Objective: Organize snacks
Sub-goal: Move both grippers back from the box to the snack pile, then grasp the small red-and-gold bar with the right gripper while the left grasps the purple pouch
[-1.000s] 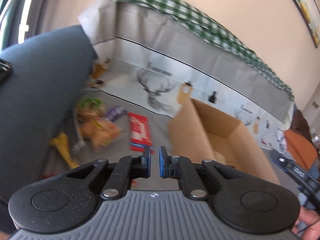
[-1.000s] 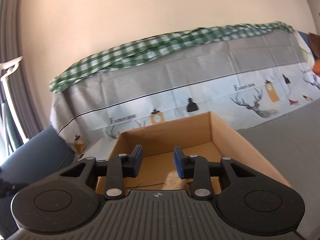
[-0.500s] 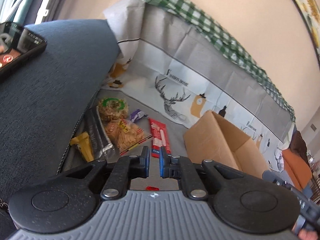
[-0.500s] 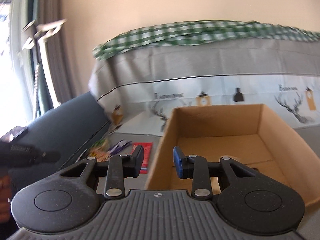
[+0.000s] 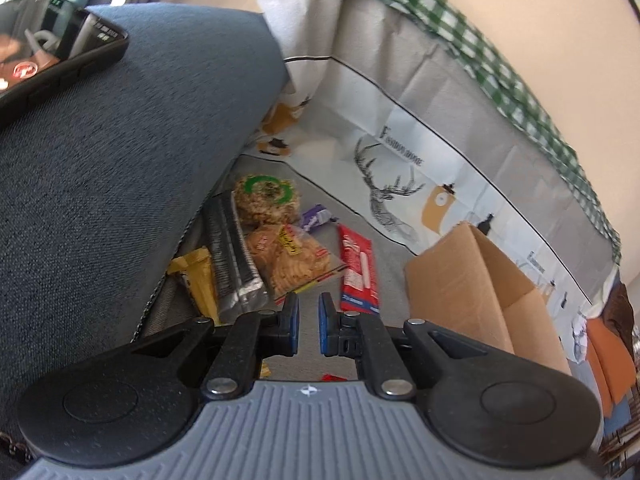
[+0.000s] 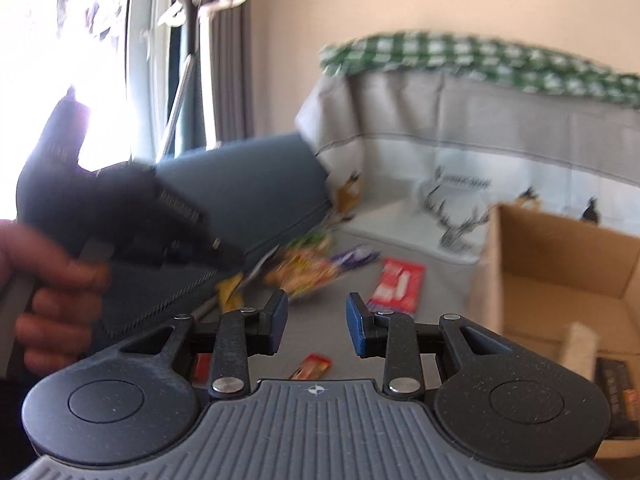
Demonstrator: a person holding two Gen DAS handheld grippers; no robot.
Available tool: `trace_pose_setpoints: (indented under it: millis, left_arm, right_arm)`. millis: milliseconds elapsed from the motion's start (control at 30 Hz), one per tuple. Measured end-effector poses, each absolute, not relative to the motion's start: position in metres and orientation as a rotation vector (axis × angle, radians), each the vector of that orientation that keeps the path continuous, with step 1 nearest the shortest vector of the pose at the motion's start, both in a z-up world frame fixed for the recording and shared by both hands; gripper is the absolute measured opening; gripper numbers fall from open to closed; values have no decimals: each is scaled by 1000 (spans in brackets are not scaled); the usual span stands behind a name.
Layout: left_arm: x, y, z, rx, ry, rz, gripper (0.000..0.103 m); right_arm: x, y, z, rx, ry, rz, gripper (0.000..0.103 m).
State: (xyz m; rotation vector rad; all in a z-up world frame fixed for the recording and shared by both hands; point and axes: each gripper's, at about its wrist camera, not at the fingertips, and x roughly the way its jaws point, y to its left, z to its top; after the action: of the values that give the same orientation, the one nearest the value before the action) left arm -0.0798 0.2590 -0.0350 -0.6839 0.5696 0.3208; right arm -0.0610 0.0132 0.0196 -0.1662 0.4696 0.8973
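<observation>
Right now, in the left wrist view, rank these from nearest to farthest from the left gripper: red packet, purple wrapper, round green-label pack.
1. Red packet, just ahead of the left gripper, slightly right.
2. Purple wrapper, farther ahead, mid-floor.
3. Round green-label pack, farthest, ahead and left by the blue cushion.

The only wording that reads with any confidence is on the printed cloth (image 5: 400, 128) draped behind the cardboard box (image 5: 460, 280): a line beginning "Fashion" stands just above the stag drawing (image 5: 384, 196), to the left of the box. A second, smaller line of the same print sits beyond the box's far corner, too small to read. Print on the red packet (image 5: 358, 270), left of the box, is blurred.
</observation>
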Motion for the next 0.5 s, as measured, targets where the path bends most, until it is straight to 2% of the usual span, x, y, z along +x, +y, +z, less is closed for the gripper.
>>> trace_pose_setpoints:
  millis: [133,200,367,500]
  left_arm:
    - [-74,265,-40,-702,601,378,14]
    - [-72,267,-42,-703,605,409,17]
    - [-58,263,-44,-631,626,473,35]
    - [-41,260,-49,-566,653,527,42]
  right_arm:
    - [-48,27,3,-167,569,898,35]
    - [-40,34,-5,-156,626,896,39]
    - [-28,51,-22,-144,727,900,51]
    - [-23,66,-36,-175,772,905,56]
